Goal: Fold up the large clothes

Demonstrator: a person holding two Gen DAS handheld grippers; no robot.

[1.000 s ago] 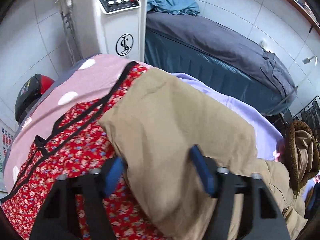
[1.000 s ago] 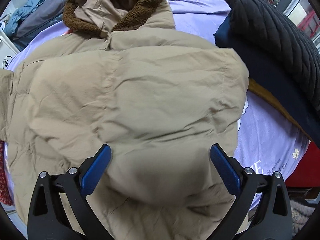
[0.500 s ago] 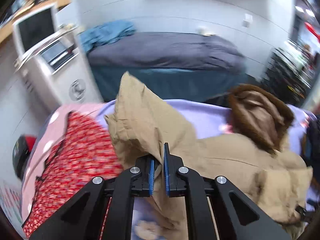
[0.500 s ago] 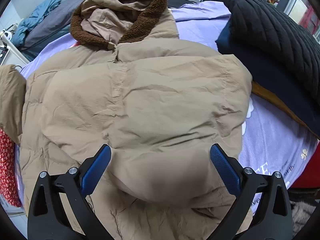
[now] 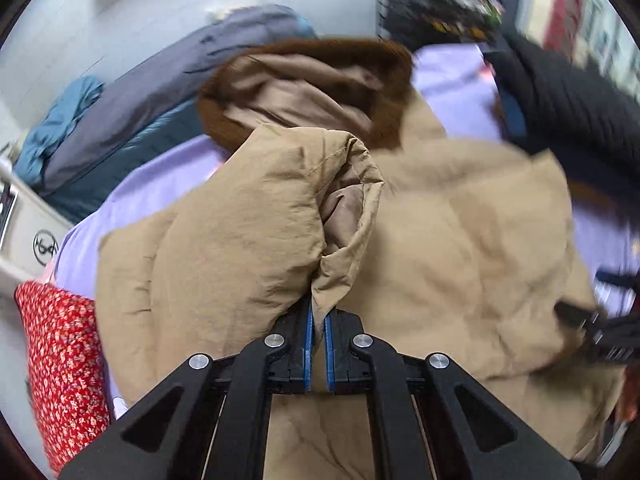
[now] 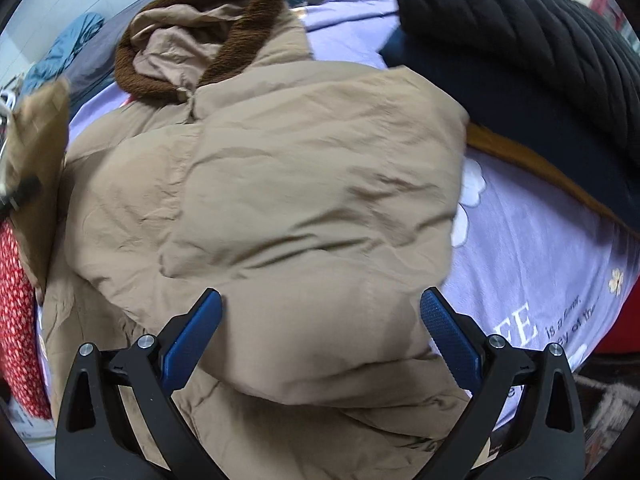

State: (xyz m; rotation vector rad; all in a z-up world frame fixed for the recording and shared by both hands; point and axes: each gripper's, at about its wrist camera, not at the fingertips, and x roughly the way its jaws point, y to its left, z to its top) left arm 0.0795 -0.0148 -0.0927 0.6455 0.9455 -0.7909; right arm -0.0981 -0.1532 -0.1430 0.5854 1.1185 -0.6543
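While clamped: tan coat sleeve (image 5: 240, 216).

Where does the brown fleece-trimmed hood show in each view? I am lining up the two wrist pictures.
Left wrist: the hood sits top centre, just above the raised tan sleeve pinched in the left tool.
Right wrist: the hood sits upper left, at the far end of the tan jacket.
Shared landmark: the black quilted garment, right of the hood in both.

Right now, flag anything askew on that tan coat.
The tan coat lies lopsided: its sleeve is lifted, pinched in the left gripper, while the other side is already folded in.
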